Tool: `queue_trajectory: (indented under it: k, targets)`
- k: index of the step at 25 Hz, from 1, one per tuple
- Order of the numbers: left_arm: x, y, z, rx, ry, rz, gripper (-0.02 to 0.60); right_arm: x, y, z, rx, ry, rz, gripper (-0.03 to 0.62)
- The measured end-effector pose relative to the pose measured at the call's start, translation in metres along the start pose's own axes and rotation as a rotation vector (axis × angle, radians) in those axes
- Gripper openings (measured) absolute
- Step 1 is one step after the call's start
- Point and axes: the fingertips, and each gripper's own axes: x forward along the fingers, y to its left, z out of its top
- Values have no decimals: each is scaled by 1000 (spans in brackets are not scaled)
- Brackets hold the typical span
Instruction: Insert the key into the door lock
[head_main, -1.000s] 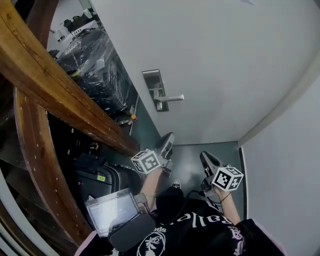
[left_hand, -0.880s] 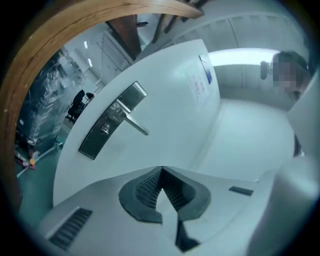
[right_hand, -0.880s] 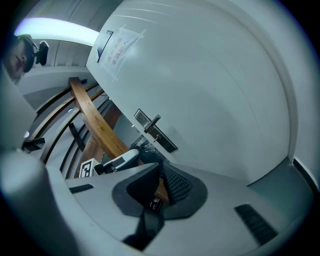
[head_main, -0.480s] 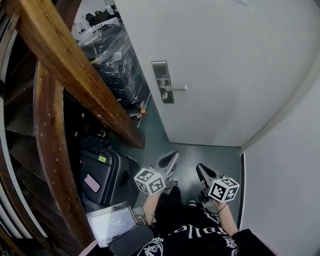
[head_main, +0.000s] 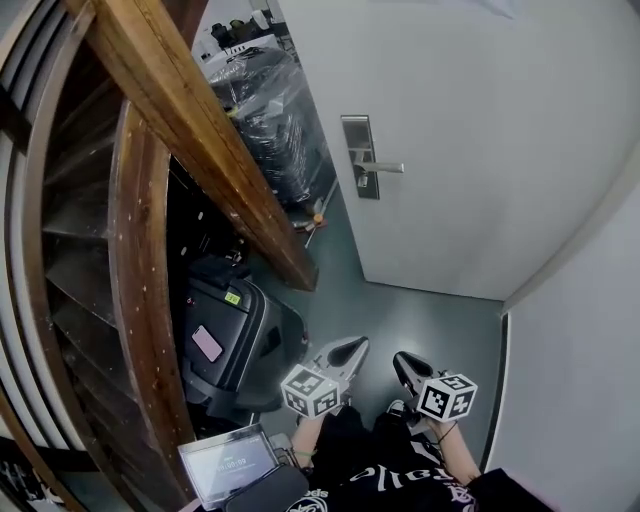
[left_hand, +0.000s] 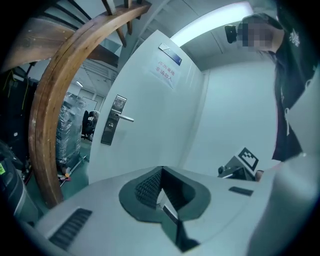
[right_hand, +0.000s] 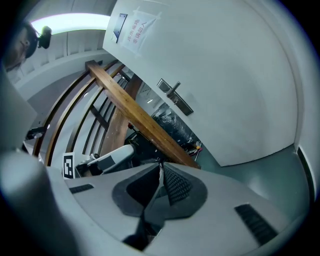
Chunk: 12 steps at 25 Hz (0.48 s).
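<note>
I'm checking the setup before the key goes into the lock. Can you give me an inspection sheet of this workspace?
Surface: grey-green floor, running up to the door.
Job's things: silver lock plate with lever handle on the white door; no key made out.
Clutter: black suitcase with a pink tag; open grey laptop; black plastic-wrapped stack.
Grippers: left gripper and right gripper both have jaws together, held low and apart from the door; nothing made out between them.
Cables: nothing seen.
Surroundings: brown wooden stair beam; white side wall.
</note>
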Motion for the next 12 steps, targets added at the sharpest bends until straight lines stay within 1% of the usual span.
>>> queue_trajectory:
  k: [4,7,9,12]
  targets:
    - [-18,-6,7,5,-30,-16,5,3,22,-8,-21,-1,13,35]
    - [-39,-9,11,18,-49,-42,5,9,41,-15,-45,-17,4,35]
    - [-59,-10,10,37,-52,-61,5,13,56,-21,-53,-36,-7,35]
    - [-99,-10,4,56,-47,-83,5,20,85,-41,-54,-55,-17,35]
